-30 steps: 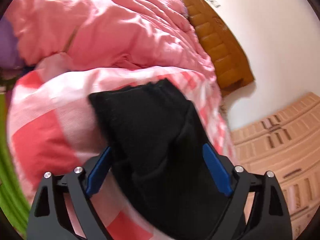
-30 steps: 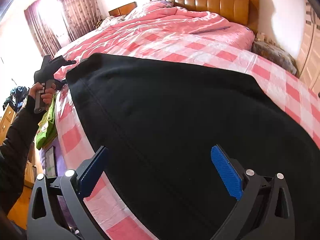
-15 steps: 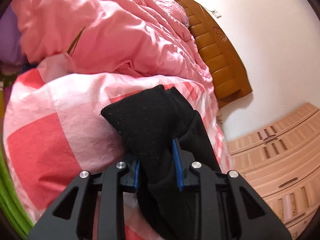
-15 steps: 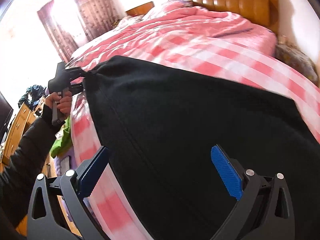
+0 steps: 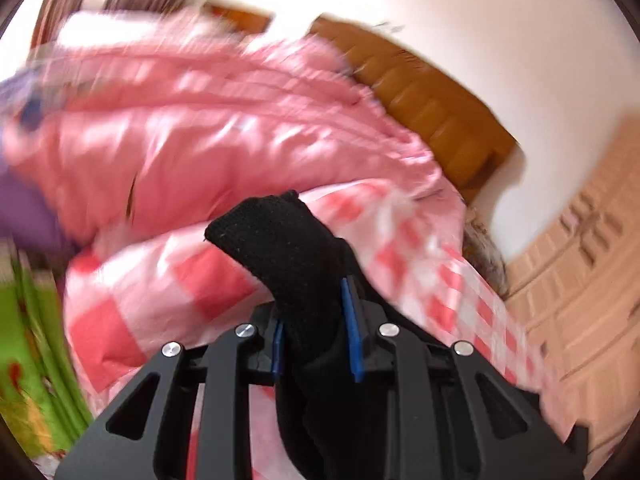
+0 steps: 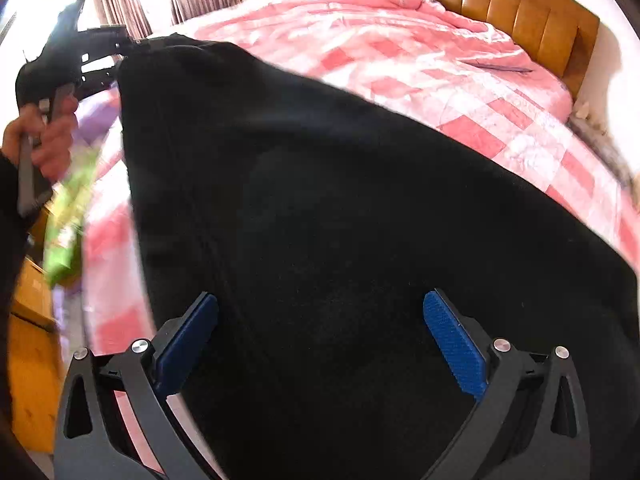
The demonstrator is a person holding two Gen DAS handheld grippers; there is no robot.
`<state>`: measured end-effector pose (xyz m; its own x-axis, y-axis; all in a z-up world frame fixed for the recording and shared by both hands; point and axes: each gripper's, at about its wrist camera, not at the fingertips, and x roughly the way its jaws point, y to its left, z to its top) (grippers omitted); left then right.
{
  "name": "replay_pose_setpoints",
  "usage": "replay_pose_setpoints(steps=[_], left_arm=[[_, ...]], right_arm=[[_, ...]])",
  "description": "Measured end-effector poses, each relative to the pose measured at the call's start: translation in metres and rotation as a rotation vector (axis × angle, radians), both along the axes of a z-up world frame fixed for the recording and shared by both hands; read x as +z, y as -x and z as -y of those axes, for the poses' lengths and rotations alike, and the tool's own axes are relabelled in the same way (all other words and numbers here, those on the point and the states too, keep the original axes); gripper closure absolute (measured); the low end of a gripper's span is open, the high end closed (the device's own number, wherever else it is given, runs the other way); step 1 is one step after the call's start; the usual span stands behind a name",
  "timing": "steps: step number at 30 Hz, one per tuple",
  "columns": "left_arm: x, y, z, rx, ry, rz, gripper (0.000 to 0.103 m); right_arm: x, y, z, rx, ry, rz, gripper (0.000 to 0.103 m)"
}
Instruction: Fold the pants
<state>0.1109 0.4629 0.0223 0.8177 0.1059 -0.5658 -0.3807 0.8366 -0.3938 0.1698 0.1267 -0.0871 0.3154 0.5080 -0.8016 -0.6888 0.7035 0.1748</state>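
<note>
Left wrist view: left gripper (image 5: 316,328) was clamped on a bunched corner of the black pants (image 5: 280,240), lifted above the pink checked bedspread (image 5: 160,280). Right wrist view: right gripper (image 6: 320,344) had its blue pads (image 6: 454,344) spread wide, holding nothing, over the pants, which were spread across the bed. Wooden headboard (image 6: 520,12) stood behind.

Left black two-finger gripper (image 5: 316,336): angular cut-out links, blue ribbed pads, four silver screws. Right black two-finger gripper (image 6: 320,344): identical build, four silver screws. At 9 o'clock in the right wrist view: bare-skinned left hand (image 6: 44,140), black sleeve (image 6: 10,240).
</note>
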Motion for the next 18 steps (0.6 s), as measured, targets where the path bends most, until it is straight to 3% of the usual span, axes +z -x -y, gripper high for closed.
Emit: replay_pose_setpoints(steps=[1,3,7,10,12,15,16,17,18], left_arm=[[0.009,0.001,0.016,-0.023,-0.046,0.014,0.079],[0.036,0.006,0.070,-0.101,-0.214,0.043,0.080],[0.051,0.017,0.198,-0.270,-0.550,0.075,0.083],[0.034,0.022,0.273,-0.411,-0.664,0.079,0.092],[0.000,0.025,0.327,-0.527,-0.769,0.048,0.092],[-0.065,0.027,0.384,-0.732,-0.878,-0.073,0.091],[-0.087,0.030,0.398,-0.777,-0.936,-0.108,0.079],[-0.094,0.035,0.404,-0.779,-0.990,-0.089,0.072],[-0.098,0.043,0.407,-0.794,-1.030,-0.064,0.046]], right_arm=[[0.008,-0.003,0.022,-0.044,-0.101,-0.034,0.005],[0.018,-0.007,0.056,-0.117,-0.213,-0.055,0.005],[0.041,-0.012,0.142,-0.314,-0.349,-0.049,0.005],[0.059,-0.009,0.186,-0.395,-0.397,-0.005,0.005],[0.068,-0.003,0.213,-0.437,-0.421,0.029,0.005],[0.069,0.002,0.237,-0.476,-0.425,0.030,0.005],[0.066,0.003,0.239,-0.478,-0.421,0.023,0.005],[0.061,0.003,0.242,-0.474,-0.413,0.009,0.005],[0.057,0.004,0.243,-0.466,-0.410,-0.006,0.005]])
